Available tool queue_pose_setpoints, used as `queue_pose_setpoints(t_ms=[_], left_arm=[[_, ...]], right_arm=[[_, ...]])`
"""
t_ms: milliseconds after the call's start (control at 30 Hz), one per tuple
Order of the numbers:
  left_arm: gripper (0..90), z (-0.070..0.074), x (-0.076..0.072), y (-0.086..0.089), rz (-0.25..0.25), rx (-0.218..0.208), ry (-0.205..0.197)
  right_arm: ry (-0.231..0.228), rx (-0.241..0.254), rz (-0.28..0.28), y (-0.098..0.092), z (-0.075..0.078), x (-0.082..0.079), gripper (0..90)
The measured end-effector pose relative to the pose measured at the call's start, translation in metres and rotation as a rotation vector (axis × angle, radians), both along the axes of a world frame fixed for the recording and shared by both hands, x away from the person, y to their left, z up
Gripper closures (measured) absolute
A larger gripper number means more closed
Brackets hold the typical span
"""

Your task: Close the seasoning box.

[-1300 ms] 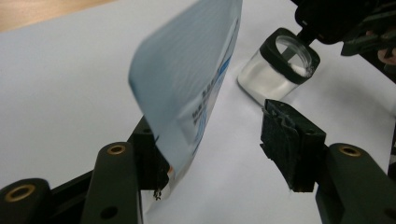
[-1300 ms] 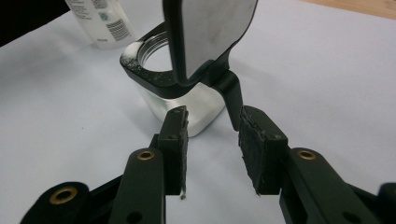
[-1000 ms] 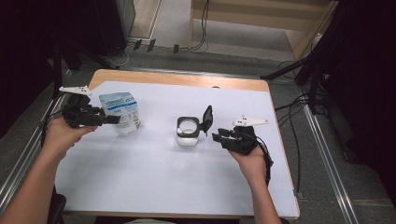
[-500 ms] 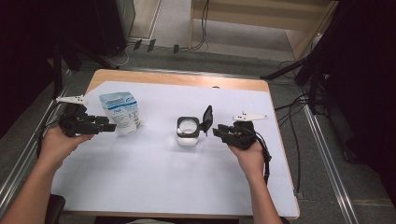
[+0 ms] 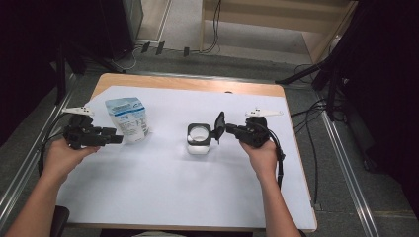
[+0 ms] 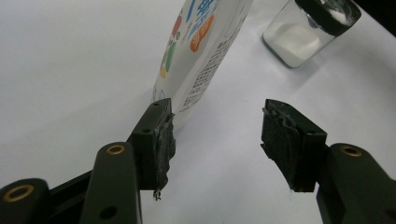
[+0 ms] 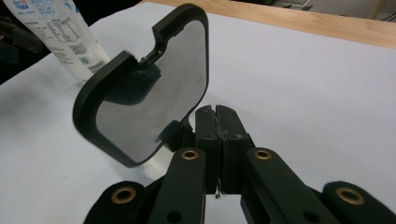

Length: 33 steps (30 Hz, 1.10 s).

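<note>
While the right gripper (image 5: 223, 129), jaws just closed, touches the square glass jar's (image 5: 198, 140) raised black lid (image 5: 219, 126), the left gripper (image 5: 116, 139) gapes empty beside the white-and-blue pouch (image 5: 126, 118), pouring still ahead.

The person's forearms are bare, with no sleeves in sight, entering from the bottom of the high view. Each hand holds a black gripper: the left gripper (image 5: 116, 139) at the left of the frame, the right gripper (image 5: 228, 130) right of centre. Each carries a pale grey three-cornered plate on top and trails a black cable toward the table's edge. In the left gripper view, matte black jaws rise from the lower corners, with brass-coloured rivets at the joints and dark, rough, worn pads (image 6: 164, 140) on the tips. The right gripper view shows the same black linkage with four brass rivets along the bottom.
</note>
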<state>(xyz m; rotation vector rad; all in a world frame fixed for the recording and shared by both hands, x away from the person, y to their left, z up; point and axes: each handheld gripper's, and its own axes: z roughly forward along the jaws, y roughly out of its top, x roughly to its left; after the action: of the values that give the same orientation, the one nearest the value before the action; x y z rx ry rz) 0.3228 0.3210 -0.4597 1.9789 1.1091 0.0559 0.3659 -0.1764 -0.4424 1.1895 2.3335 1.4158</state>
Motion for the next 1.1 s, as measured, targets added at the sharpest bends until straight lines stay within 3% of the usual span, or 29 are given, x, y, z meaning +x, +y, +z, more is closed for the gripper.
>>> queue_pose_setpoints(t_ms=[600, 867, 1100], left_arm=[[44.6, -0.002, 0.001, -0.001, -0.013, 0.021, 0.006], [45.0, -0.001, 0.001, 0.002, -0.002, -0.016, 0.005], [45.0, -0.002, 0.001, -0.001, -0.002, -0.004, 0.008]], right_arm=[[-0.014, 0.020, 0.037, 0.010, 0.013, -0.002, 90.0], [-0.020, 0.015, 0.047, 0.015, 0.014, -0.003, 90.0], [-0.021, 0.015, 0.058, 0.023, 0.013, -0.003, 90.0]])
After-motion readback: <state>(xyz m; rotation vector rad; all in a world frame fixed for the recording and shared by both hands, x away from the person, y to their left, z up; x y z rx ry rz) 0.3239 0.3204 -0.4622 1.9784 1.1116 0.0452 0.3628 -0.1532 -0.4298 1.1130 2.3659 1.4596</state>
